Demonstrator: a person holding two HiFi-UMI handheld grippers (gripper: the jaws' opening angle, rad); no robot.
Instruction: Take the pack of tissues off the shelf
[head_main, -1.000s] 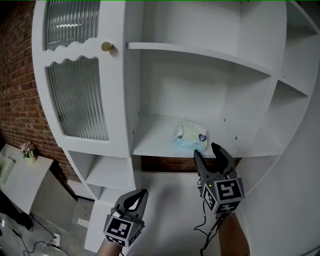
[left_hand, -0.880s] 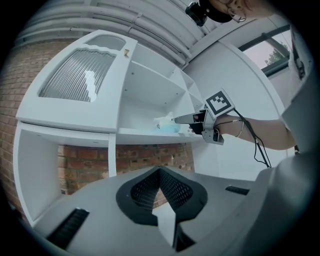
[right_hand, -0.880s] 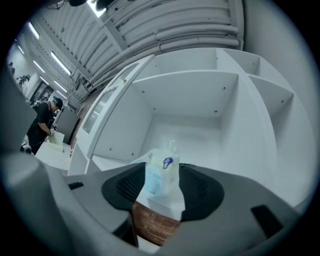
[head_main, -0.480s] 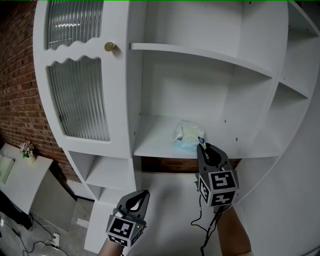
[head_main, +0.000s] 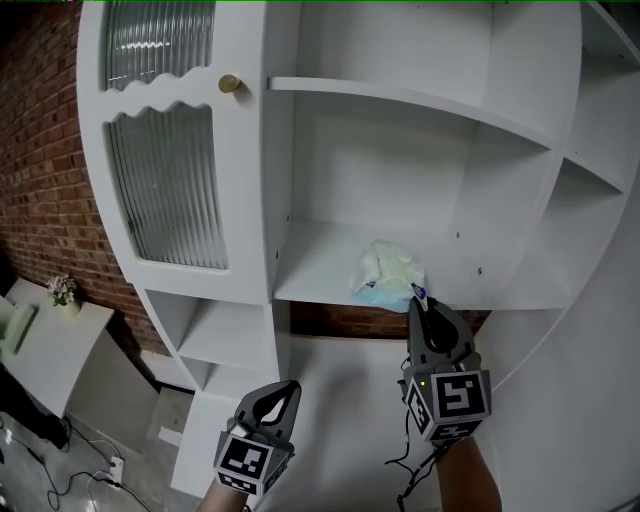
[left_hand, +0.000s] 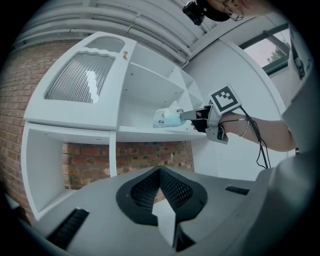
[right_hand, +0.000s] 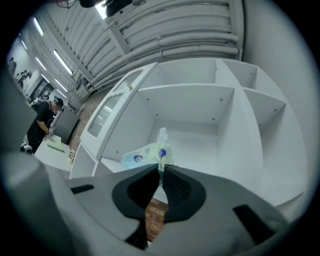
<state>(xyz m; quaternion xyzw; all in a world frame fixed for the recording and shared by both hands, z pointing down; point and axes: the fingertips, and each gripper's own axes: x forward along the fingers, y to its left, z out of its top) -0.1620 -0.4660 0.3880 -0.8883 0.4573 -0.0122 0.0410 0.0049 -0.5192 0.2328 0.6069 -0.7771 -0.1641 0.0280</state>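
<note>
The pack of tissues (head_main: 390, 272) is a pale green and blue soft pack lying near the front edge of the white middle shelf (head_main: 320, 262). My right gripper (head_main: 424, 298) reaches up to the pack's near right corner. Its jaws are closing, with the pack's thin end flap pinched between them, as the right gripper view shows on the pack (right_hand: 142, 155) just ahead of the gripper (right_hand: 161, 169). My left gripper (head_main: 283, 390) hangs low below the shelf, shut and holding nothing. From the left gripper view the pack (left_hand: 167, 118) rests on the shelf.
The shelf belongs to a round white cabinet with a ribbed glass door (head_main: 165, 185) and brass knob (head_main: 230, 84) at the left. A brick wall (head_main: 40, 150) stands behind. A low white table (head_main: 45, 345) with a small flower pot (head_main: 62, 292) sits lower left. A person (right_hand: 42, 120) stands far off.
My right gripper has moved up to the pack and its wide jaws have closed onto the pack's corner. The left gripper has stayed low and shut.
</note>
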